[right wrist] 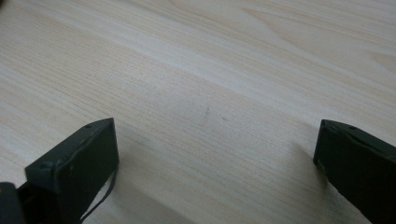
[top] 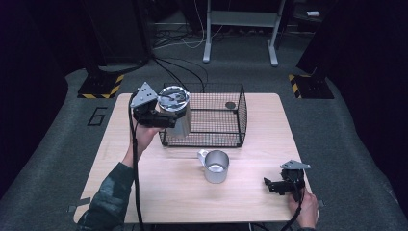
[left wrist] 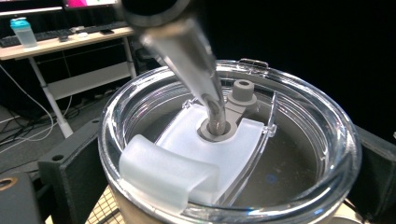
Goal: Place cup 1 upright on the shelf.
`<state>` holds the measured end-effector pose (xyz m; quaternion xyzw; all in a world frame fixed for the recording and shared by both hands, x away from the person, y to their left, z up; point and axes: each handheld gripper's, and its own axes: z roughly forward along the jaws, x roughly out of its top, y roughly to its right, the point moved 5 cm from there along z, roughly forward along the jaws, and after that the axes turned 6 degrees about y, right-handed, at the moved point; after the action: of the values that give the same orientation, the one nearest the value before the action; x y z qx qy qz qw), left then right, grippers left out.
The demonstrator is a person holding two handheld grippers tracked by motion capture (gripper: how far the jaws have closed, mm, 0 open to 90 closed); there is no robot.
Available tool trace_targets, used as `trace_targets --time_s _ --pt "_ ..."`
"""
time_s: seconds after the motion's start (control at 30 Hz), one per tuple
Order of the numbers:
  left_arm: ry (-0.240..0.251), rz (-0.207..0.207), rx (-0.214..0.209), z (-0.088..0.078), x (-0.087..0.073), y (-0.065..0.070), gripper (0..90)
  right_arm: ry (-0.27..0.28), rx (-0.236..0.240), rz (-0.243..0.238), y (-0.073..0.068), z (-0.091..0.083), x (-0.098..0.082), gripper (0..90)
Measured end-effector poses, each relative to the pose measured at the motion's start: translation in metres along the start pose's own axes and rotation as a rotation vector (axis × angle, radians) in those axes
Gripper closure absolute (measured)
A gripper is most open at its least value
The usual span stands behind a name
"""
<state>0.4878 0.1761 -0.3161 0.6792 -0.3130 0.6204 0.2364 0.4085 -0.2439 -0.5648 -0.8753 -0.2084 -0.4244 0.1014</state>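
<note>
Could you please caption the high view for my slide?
Left tongs hold a lidded tumbler at the wire basket; a mug waits.

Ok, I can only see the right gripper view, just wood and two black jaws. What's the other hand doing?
Observer: The left gripper is shut on a tumbler at the left end of the wire basket.
Operator: Does the tumbler have a lid?
Observer: Yes, a clear lid with a metal straw through it.
Operator: Is anything near my gripper?
Observer: A metal mug stands on the table, to the left of your open right gripper.
</note>
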Motion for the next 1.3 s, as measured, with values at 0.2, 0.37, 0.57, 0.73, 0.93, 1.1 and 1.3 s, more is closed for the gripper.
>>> trace_targets --time_s 0.2,0.37,0.57,0.73,0.93,1.1,1.3 --pt "-0.017 0.000 0.009 0.008 -0.003 -0.007 4.1 0.000 0.000 0.000 0.000 0.000 0.000 0.0" --pt "-0.018 -0.003 0.026 0.013 -0.004 -0.013 4.1 0.001 -0.001 -0.001 0.000 0.000 0.000 0.0" --pt "-0.026 -0.006 0.039 0.018 -0.005 -0.019 4.2 0.000 0.000 0.001 0.000 0.000 0.000 0.0" --pt "-0.025 -0.003 0.059 0.025 -0.007 -0.023 4.1 0.001 0.000 0.000 0.000 0.000 0.000 0.0" --pt "-0.043 -0.005 0.073 0.032 -0.012 -0.027 4.1 0.000 -0.001 -0.001 0.000 0.000 0.000 0.0" --pt "-0.042 -0.015 0.086 0.039 -0.016 -0.031 4.1 0.000 0.000 0.000 0.000 0.000 0.000 0.0" --pt "-0.062 -0.024 0.103 0.048 -0.022 -0.037 4.1 0.000 -0.001 -0.001 0.000 0.000 0.000 0.0"
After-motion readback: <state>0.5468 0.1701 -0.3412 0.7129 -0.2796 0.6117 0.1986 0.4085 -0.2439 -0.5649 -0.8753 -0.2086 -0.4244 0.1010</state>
